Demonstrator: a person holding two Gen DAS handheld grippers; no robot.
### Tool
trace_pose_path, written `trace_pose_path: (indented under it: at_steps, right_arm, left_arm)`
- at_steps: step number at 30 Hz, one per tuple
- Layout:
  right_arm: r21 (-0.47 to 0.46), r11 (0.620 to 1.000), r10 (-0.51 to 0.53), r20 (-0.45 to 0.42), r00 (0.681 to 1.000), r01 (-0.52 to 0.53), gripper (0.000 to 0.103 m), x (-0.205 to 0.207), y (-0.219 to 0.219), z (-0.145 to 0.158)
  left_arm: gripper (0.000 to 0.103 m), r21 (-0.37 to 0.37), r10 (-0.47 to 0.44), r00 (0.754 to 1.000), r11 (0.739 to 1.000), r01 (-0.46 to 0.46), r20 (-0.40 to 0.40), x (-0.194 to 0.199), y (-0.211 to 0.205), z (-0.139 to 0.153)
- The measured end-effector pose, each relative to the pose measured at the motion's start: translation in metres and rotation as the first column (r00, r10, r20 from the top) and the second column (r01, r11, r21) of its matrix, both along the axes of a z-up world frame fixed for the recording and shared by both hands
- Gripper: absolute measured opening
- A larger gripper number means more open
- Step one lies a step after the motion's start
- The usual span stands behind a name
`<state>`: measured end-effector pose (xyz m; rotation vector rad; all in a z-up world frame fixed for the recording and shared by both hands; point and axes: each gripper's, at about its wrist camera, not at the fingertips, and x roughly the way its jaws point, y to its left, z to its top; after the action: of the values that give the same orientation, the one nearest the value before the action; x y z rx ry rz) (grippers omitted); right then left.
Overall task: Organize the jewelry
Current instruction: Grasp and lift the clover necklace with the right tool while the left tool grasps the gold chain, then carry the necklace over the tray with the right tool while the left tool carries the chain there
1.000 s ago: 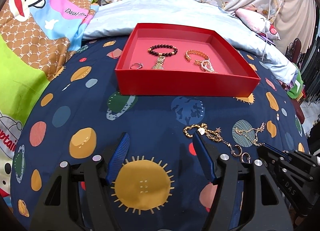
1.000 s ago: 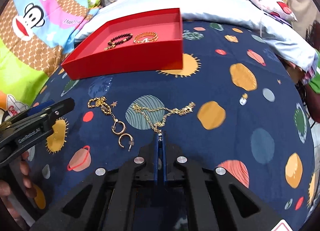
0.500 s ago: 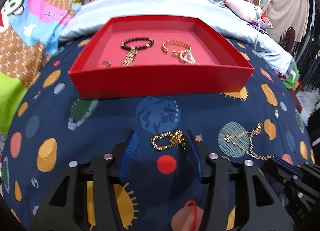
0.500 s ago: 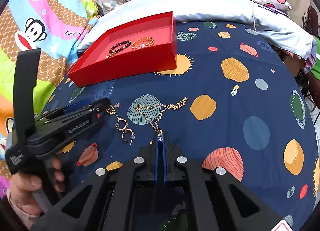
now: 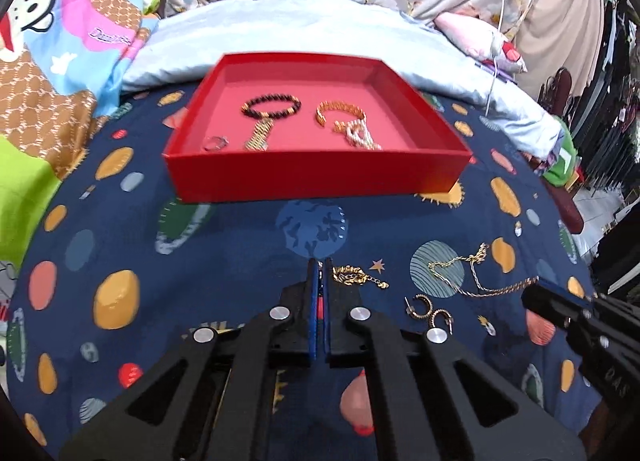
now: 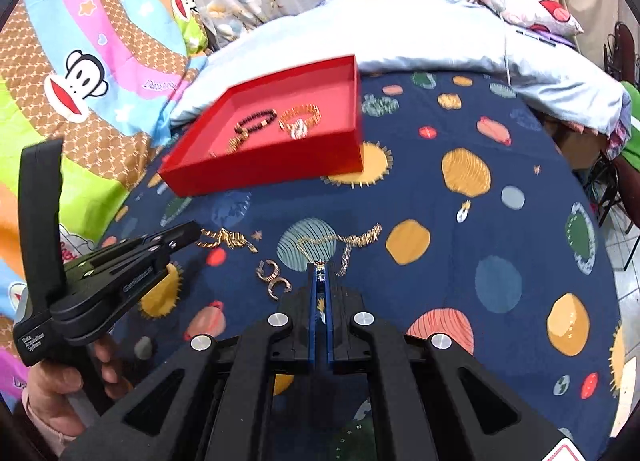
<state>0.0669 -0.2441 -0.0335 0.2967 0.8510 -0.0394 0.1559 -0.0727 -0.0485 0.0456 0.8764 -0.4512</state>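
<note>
- On the planet-print bedspread [image 5: 224, 249], the left gripper [image 5: 319, 263] has just closed its fingers fully; the gold chain bracelet [image 5: 354, 275] lies just beside them, seemingly not gripped.
- Right gripper [image 6: 319, 266] is clamped on the gold necklace [image 6: 340, 241].
- Red tray [image 5: 312, 177] sits beyond.

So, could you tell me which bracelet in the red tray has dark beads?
The left bracelet; the right bracelet beside it is gold.
</note>
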Motion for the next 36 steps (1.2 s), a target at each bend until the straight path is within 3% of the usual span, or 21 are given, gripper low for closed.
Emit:
trace_pose_path:
  at_steps: [10,21,28,36]
  right_arm:
    - [-0.022,0.999,0.027,0.124,0.992,-0.025,0.002,0.003,0.008,0.055]
    - [-0.08,0.996,0.065,0.251,0.966,-0.047,0.002,0.071,0.004,0.113]
    - [-0.094,0.995,0.055,0.29,0.955,-0.028,0.002,0.12,-0.004,0.129]
    - [-0.102,0.995,0.04,0.267,0.963,-0.013,0.002,0.154,-0.013,0.114]
  left_arm:
    - [0.0,-0.032,0.021,0.995,0.999,-0.018,0.097,-0.004,0.03,0.056]
    - [0.0,-0.027,0.042,0.965,0.999,-0.037,0.258,0.05,0.018,0.124]
    - [0.0,-0.01,0.057,0.953,0.998,-0.057,0.299,0.09,0.003,0.139]
    - [0.0,0.031,0.075,0.956,0.996,-0.087,0.284,0.127,-0.009,0.126]
